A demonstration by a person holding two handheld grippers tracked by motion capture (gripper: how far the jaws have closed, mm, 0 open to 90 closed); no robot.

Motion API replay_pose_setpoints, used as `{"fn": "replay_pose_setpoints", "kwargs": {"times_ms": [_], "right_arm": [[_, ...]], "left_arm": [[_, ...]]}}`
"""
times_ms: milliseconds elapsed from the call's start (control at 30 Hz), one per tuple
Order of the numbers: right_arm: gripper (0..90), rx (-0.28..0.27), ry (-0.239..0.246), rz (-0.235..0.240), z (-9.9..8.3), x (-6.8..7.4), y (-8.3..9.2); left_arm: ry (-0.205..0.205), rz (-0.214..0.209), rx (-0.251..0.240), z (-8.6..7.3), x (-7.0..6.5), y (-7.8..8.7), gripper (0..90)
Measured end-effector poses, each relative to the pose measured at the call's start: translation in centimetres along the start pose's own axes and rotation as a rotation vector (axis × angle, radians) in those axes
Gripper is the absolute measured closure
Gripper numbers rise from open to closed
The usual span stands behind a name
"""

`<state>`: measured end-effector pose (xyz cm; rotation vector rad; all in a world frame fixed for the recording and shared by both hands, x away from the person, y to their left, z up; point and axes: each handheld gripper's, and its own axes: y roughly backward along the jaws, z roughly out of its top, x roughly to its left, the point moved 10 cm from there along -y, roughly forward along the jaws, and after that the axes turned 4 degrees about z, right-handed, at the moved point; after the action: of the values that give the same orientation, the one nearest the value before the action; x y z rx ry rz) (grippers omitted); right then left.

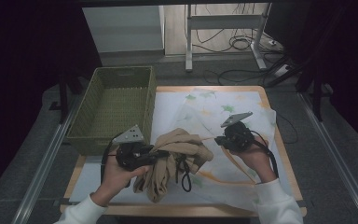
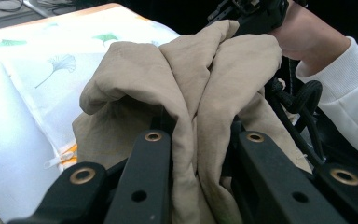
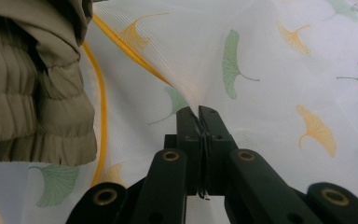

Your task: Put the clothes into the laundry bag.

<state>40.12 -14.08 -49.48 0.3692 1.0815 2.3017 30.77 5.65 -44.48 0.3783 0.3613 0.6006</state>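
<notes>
At nine o'clock of the table [image 1: 279, 154] stands the basket [image 1: 116, 109]. Our left gripper [image 1: 161, 153] pinches the tan garment [image 1: 179, 156], bunched at the table's centre towards six o'clock. At three o'clock of it our right gripper [image 1: 218, 140] is pressed together on the leaf-print bag [image 1: 214, 109].

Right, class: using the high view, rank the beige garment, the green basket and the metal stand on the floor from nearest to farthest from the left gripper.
1. Beige garment: clamped in the left gripper.
2. Green basket: just beyond it, at the table's left edge.
3. Metal stand: far back on the floor, past the table.
</notes>
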Motion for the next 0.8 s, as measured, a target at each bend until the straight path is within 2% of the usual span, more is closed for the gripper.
{"fn": "replay_pose_setpoints", "kwargs": {"times_ms": [267,533,800], "right_arm": [[86.8,0.0,0.001,0.0,0.0,0.0,0.0],[86.8,-0.005,0.003,0.002,0.1,0.0,0.1],[86.8,-0.011,0.006,0.006,0.3,0.2,0.3]], "left_arm": [[-0.005,-0.009,0.02,-0.4,-0.4,-0.5,79.7],[-0.02,0.003,0.07,-1.7,-0.4,-2.1,79.7],[-0.025,0.008,0.098,-2.2,-0.4,-3.3,79.7]]}}
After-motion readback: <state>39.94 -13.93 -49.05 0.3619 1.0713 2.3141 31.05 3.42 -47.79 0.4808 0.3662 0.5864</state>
